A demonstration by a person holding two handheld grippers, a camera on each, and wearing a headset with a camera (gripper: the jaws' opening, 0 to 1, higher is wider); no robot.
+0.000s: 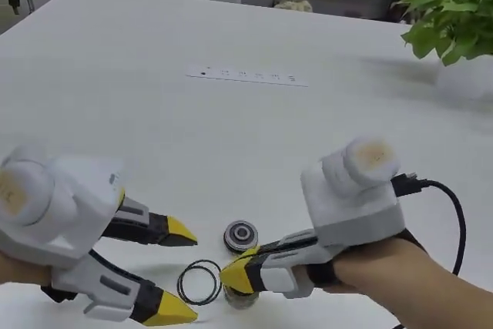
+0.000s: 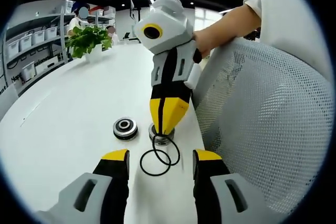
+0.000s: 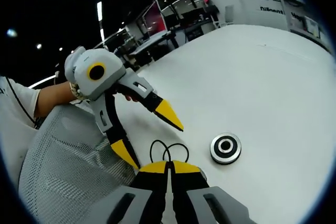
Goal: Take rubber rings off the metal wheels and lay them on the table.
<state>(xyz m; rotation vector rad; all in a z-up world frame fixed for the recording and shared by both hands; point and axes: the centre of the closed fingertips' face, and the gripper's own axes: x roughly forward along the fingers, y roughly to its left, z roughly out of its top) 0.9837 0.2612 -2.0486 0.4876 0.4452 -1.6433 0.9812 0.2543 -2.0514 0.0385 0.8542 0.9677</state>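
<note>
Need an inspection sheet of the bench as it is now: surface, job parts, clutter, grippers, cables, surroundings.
Surface: white table, flat.
Job's things: one metal wheel standing free; second wheel under the right gripper's tips; black rubber rings lying flat beside it.
Clutter: white power strip farther out.
Grippers: left gripper open, near the rings; right gripper shut, tips at the second wheel; cannot tell if it pinches a ring.
Cables: black cable from the right gripper.
Surroundings: potted plant, mesh chair, shelves.

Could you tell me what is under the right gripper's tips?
A small round metal wheel sits there, beside thin black rubber rings; the right gripper covers its top.
</note>
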